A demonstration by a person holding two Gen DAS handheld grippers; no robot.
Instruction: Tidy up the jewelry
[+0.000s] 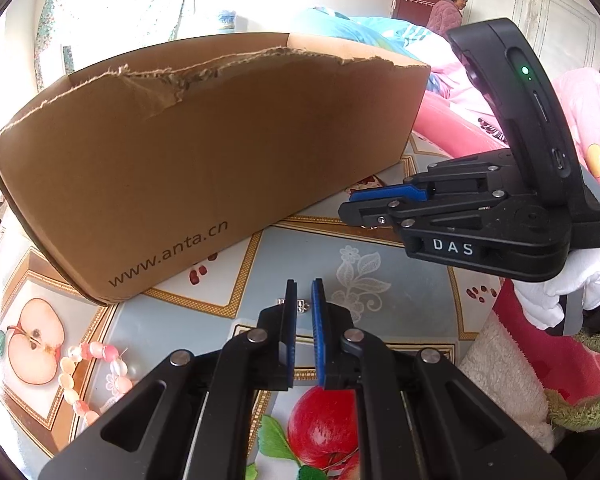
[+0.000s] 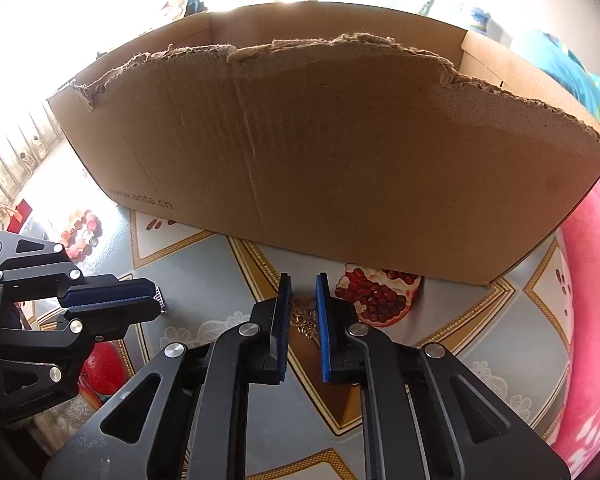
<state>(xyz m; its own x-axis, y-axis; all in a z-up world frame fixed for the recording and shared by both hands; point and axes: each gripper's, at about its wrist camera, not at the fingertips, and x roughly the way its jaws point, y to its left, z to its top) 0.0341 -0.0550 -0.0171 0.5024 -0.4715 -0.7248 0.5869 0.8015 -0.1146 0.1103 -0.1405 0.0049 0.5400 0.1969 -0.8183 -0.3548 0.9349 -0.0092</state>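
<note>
A fruit-printed tablecloth (image 1: 400, 248) covers the table, showing a halved apple, a red apple and a split pomegranate (image 2: 376, 294). On it stands an open cardboard box (image 1: 204, 160) with a torn front rim and "www.anta.cn" printed low on its side. Behind lie pink and blue bedding (image 1: 452, 80), a brown door and a person in a purple jacket (image 1: 448, 10); bright windows wash out the rest.

A pink-and-white bead bracelet (image 1: 88, 376) lies on the cloth left of the left gripper (image 1: 304, 292), near the box's corner. That gripper points down at the cloth, its blue pads slightly parted around a small silver metal piece (image 1: 300, 305) lying just at their tips; whether they pinch it I cannot tell.

The right gripper (image 2: 303, 292), held in a white-gloved hand (image 1: 560, 284), reaches toward the box base, its pads released and apart, straddling a tangled gold-coloured chain (image 2: 306, 318) lying on the cloth beside the pomegranate print.
</note>
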